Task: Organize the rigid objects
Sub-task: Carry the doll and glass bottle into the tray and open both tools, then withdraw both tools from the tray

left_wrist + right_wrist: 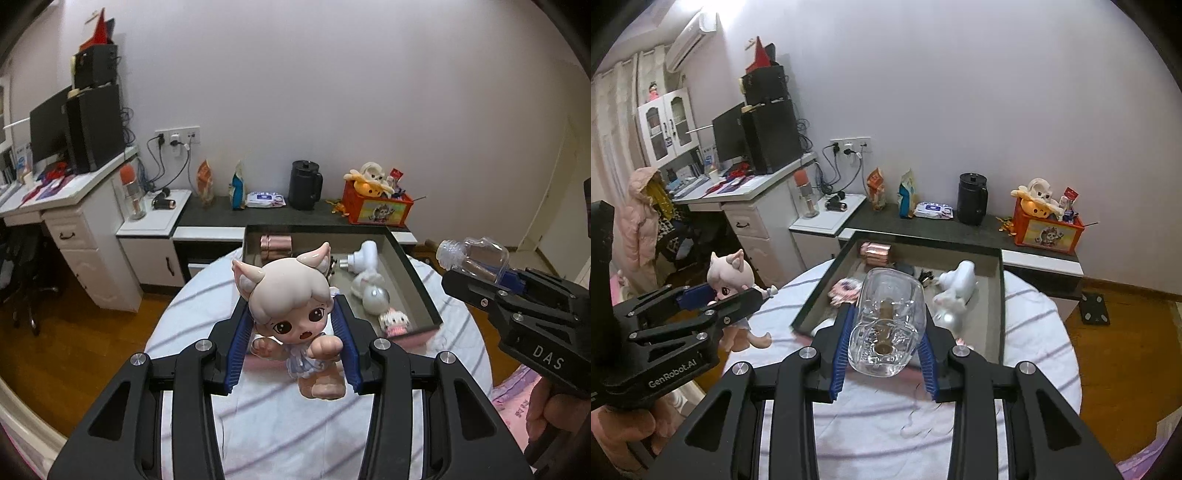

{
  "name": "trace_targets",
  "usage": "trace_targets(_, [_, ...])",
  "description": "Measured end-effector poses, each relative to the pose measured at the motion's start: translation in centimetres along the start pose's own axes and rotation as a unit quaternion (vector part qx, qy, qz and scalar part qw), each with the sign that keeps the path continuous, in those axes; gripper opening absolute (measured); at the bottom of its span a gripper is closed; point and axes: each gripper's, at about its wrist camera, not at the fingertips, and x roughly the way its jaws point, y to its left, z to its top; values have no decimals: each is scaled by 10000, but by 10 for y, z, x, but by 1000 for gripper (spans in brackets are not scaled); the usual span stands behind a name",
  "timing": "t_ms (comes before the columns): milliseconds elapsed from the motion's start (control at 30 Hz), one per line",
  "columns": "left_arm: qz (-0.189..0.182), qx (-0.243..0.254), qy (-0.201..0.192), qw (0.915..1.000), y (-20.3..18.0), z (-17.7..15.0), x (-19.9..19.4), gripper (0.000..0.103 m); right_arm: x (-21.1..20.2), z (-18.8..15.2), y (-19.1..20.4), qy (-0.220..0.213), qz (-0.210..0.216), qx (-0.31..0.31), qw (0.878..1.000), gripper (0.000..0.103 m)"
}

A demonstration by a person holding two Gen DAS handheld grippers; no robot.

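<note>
My left gripper point(293, 339) is shut on a pink-haired doll figurine point(291, 310) with cat ears, held above the round striped table point(295, 435). It also shows in the right wrist view point(729, 280). My right gripper point(886, 343) is shut on a clear glass bottle point(888, 325), held over the near edge of the dark open box point(1001, 302). The bottle also shows in the left wrist view point(476, 258). The box point(417, 280) holds pink tubes point(275, 245), white toys point(365, 280) and a small pink doll point(395, 321).
Beyond the table runs a low dark counter point(221, 218) with a black jug point(304, 184), wipes, snack bags and an orange toy crate point(376, 206). A white desk point(70, 192) with a monitor stands at the left. The floor is wooden.
</note>
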Motion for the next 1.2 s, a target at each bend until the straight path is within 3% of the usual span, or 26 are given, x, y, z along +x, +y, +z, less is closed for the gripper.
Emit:
trace_targets(233, [-124, 168, 335, 9992, -15, 27, 68, 44, 48, 17, -38, 287, -201, 78, 9994, 33])
trace_targets(600, [-313, 296, 1014, 9939, -48, 24, 173, 44, 126, 11, -93, 856, -509, 295, 9946, 33])
trace_targets(967, [-217, 459, 1320, 9899, -60, 16, 209, 45, 169, 0, -108, 1243, -613, 163, 9902, 34])
trace_targets(1033, [-140, 471, 1313, 9901, -60, 16, 208, 56, 169, -1, -106, 1252, -591, 118, 9903, 38])
trace_targets(1067, [-94, 473, 1286, 9905, -59, 17, 206, 65, 169, -1, -104, 1238, -579, 86, 9906, 43])
trace_targets(1200, [127, 328, 1079, 9935, -47, 22, 190, 87, 158, 1, -107, 1083, -651, 242, 9917, 65])
